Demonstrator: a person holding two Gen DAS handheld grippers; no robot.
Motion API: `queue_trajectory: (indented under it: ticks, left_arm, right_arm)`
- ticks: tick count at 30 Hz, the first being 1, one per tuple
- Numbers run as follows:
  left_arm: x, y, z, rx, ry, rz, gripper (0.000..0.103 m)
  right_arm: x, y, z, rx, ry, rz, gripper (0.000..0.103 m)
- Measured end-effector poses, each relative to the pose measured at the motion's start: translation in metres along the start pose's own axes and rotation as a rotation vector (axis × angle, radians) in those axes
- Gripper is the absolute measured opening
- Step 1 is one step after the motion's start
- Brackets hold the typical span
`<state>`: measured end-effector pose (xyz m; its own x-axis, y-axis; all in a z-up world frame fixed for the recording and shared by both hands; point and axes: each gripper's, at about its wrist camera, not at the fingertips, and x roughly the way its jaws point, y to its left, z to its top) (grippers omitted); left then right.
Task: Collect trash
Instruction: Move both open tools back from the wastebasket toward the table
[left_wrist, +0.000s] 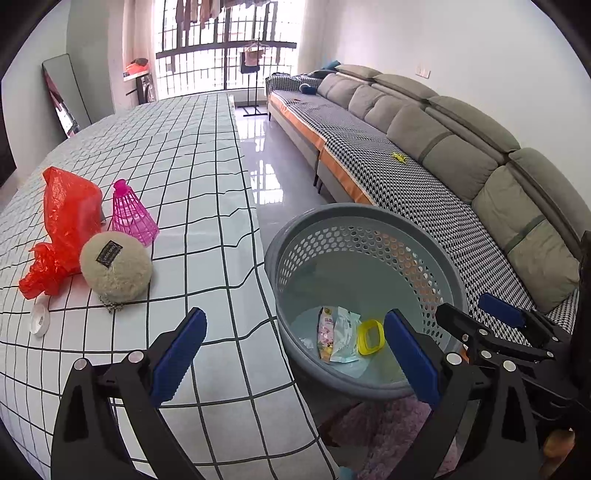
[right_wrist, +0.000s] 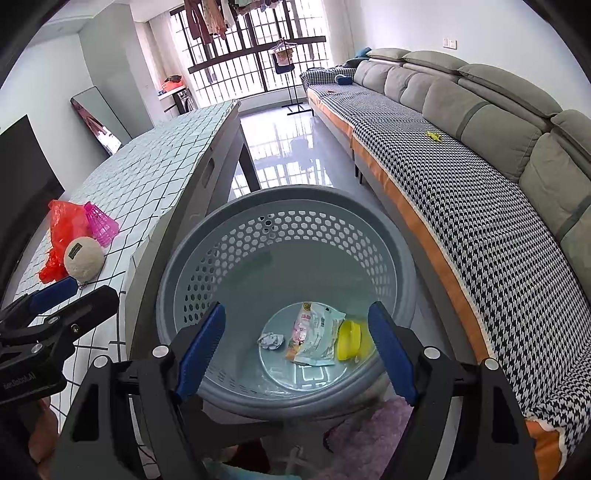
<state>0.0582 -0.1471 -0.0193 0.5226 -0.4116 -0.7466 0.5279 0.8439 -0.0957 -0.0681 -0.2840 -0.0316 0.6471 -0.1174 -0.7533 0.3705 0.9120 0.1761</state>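
Observation:
A grey perforated basket (left_wrist: 369, 221) (right_wrist: 288, 206) stands on the floor beside the table. In it lie snack wrappers (right_wrist: 314, 334), a crumpled paper ball (right_wrist: 270, 339) and a yellow ring-shaped piece (right_wrist: 351, 338). On the checked tablecloth (left_wrist: 192, 177) lie a red plastic bag (left_wrist: 66, 221), a pink mesh cone (left_wrist: 133, 214), a beige fuzzy ball (left_wrist: 116, 264) and a white cap (left_wrist: 40, 320). My left gripper (left_wrist: 295, 354) is open and empty over the table's edge. My right gripper (right_wrist: 295, 350) is open and empty above the basket.
A long grey sofa (left_wrist: 461, 147) with a houndstooth cover runs along the right wall. A tiled floor strip (left_wrist: 266, 158) lies between table and sofa. A pink fluffy rug (right_wrist: 369, 435) sits under the basket. A clothes rack (left_wrist: 255, 74) stands by the window.

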Motion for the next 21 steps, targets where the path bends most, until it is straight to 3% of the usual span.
queue_trajectory:
  ticks: [10,21]
  left_arm:
    - [-0.011,0.015,-0.002,-0.025,-0.030,0.005,0.095]
    - [-0.025,0.052,-0.012,-0.093,-0.049,0.060,0.096]
  right_arm:
    - [-0.007,0.010,-0.002,-0.019,-0.014,0.005,0.076]
    - [0.000,0.039,-0.004,-0.061,-0.008,0.046,0.076]
